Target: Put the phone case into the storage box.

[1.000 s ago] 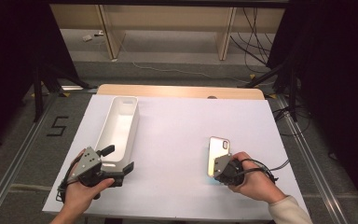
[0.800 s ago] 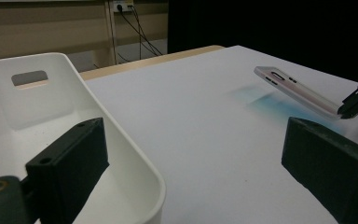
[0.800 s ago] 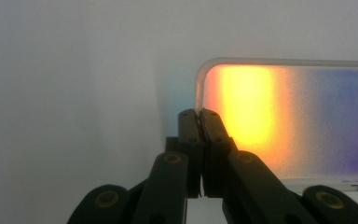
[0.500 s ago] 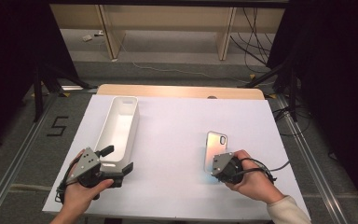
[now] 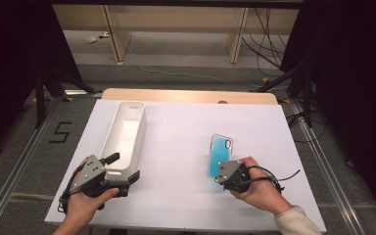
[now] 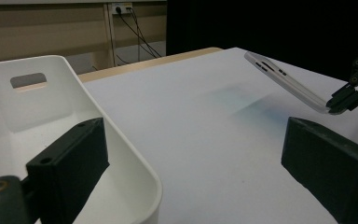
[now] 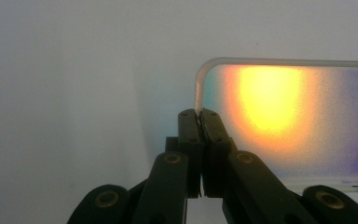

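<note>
Iridescent phone case (image 5: pixel 219 155): I have my right gripper (image 5: pixel 223 171) pinching its near edge, lifted tilted above the table (image 5: pixel 186 122). Left gripper (image 5: pixel 125 169): jaws spread, straddling the white bin (image 5: pixel 125 132) corner.

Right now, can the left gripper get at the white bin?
Probably yes. The left gripper sits at the near end of the white bin, jaws open, one jaw inside the wall and one outside, nothing between.

A black number "5" is standing on the grey floor (image 5: pixel 39 147), left of the table (image 5: pixel 186 122); nothing else is readable.
</note>
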`<act>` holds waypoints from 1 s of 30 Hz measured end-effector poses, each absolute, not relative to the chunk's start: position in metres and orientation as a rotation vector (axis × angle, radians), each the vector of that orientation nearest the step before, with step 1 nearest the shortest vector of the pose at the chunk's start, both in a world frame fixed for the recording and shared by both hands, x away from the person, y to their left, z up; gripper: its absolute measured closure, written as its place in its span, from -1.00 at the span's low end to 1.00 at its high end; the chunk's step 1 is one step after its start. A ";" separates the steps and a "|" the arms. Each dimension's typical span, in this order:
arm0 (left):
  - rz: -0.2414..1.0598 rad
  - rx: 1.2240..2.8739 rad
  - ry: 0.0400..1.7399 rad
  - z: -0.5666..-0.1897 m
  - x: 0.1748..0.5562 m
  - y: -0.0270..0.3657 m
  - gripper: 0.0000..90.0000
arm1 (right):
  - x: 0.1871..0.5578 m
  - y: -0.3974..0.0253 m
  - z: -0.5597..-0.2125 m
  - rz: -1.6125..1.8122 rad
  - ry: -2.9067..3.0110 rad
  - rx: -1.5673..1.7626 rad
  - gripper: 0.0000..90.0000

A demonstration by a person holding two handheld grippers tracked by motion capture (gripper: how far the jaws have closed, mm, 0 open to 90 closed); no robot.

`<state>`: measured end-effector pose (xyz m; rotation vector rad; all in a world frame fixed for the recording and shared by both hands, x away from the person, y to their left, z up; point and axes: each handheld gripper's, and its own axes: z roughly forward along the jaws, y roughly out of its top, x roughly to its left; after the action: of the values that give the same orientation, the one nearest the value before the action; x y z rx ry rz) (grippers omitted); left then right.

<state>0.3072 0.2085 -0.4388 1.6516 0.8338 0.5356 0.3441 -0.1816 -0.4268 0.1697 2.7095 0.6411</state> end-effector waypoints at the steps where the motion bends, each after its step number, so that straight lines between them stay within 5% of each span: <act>1: 0.535 1.655 0.830 -0.439 0.307 0.208 -0.86 | 0.344 -0.180 -0.427 0.654 2.704 0.167 0.98; 30: 0.530 1.638 0.840 -0.433 0.308 0.207 -0.84 | 0.349 -0.134 -0.423 0.783 2.638 0.061 0.98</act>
<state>0.3084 0.2067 -0.4334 1.6381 0.8402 0.5304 0.3493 -0.1343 -0.4225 0.0613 2.6380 0.7830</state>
